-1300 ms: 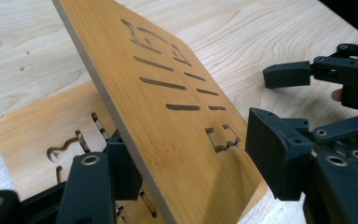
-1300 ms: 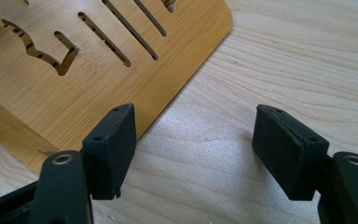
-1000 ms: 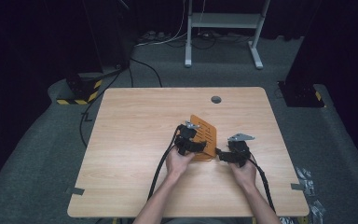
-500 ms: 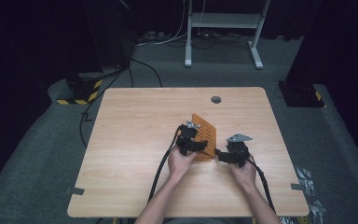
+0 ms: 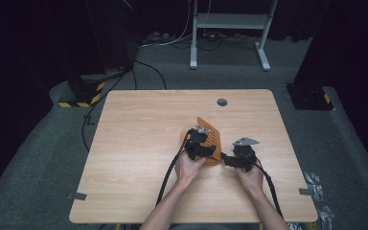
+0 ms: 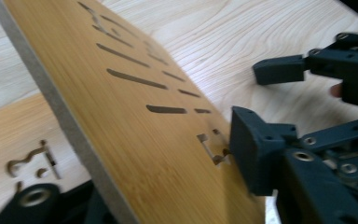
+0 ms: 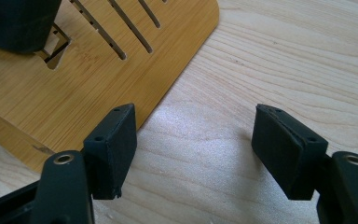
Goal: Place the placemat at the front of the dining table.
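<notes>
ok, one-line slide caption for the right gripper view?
Right gripper, fingers apart with nothing between them, over the table beside the slotted board.

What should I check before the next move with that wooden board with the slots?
1. Slotted board between the left tool's jaws: ok; the jaws have just been closing around it.
2. Both pads pressing the board: cannot tell; one pad touches its face, the other is blurred.
3. Right tool free: ok; jaws apart, nothing between them.
4. Board tilted up off the table: ok.
</notes>
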